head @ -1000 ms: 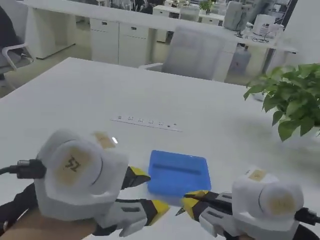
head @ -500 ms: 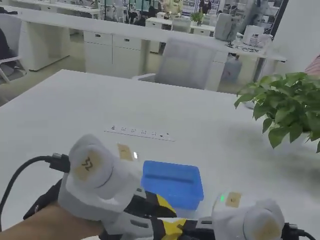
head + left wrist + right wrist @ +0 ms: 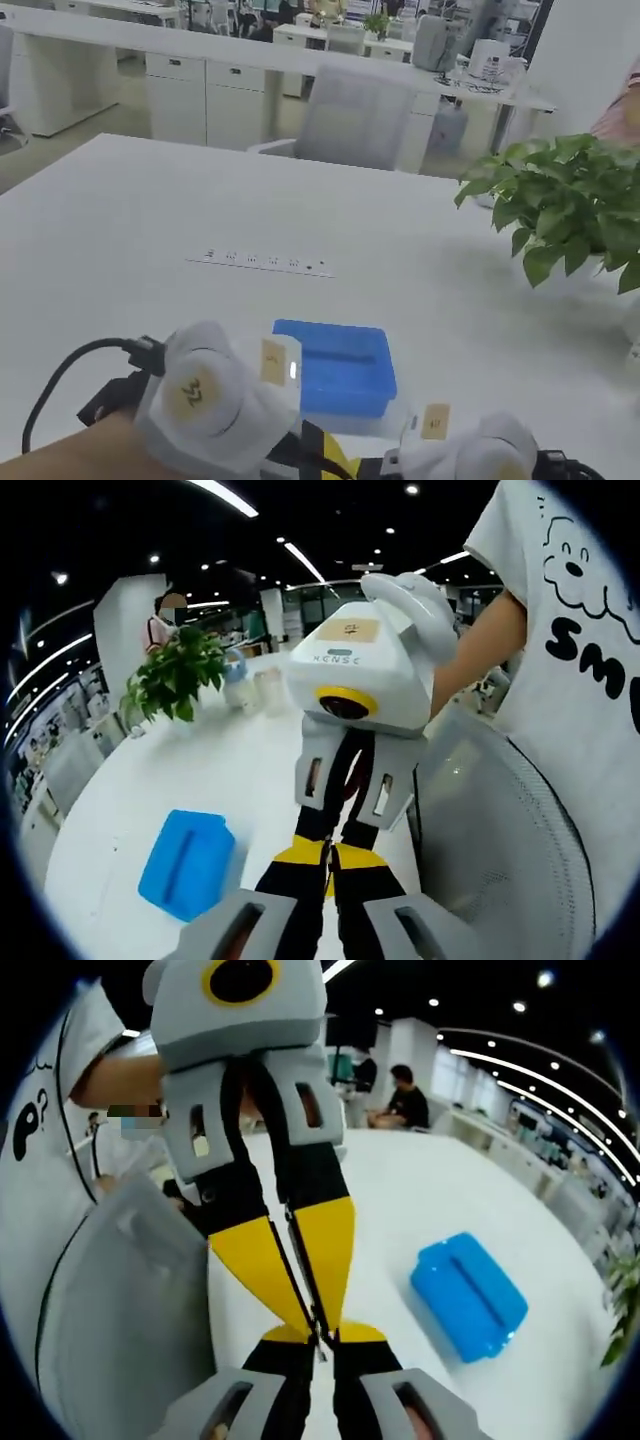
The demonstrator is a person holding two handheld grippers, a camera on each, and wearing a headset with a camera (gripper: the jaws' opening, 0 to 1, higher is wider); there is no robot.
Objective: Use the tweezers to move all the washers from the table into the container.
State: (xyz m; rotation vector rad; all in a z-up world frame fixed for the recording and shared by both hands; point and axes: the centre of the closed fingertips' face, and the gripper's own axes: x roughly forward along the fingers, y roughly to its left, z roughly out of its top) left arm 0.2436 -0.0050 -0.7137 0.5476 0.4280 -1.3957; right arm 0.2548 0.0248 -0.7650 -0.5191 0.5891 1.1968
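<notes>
The blue container (image 3: 335, 365) lies on the white table (image 3: 150, 220), just beyond both grippers. My left gripper (image 3: 333, 462) and right gripper (image 3: 372, 468) meet tip to tip at the bottom edge of the head view. In the right gripper view the left gripper (image 3: 315, 1322) points down at me with its yellow jaws pressed together. My right gripper (image 3: 322, 1342) is shut on a thin dark sliver that looks like the tweezers (image 3: 303, 1275), running up between the left jaws. The container (image 3: 470, 1295) is off to the side. I see no washers.
A leafy plant (image 3: 560, 210) stands at the table's right. A socket strip (image 3: 260, 262) is set into the tabletop beyond the container. A grey chair (image 3: 355, 115) stands behind the table. A mesh chair back (image 3: 500, 860) and the person's white T-shirt (image 3: 580, 630) sit close behind.
The left gripper's jaws were apart a second ago and are now closed. Both grippers have drawn together, tip to tip, and lie lower in the head view. The head camera has shifted.
</notes>
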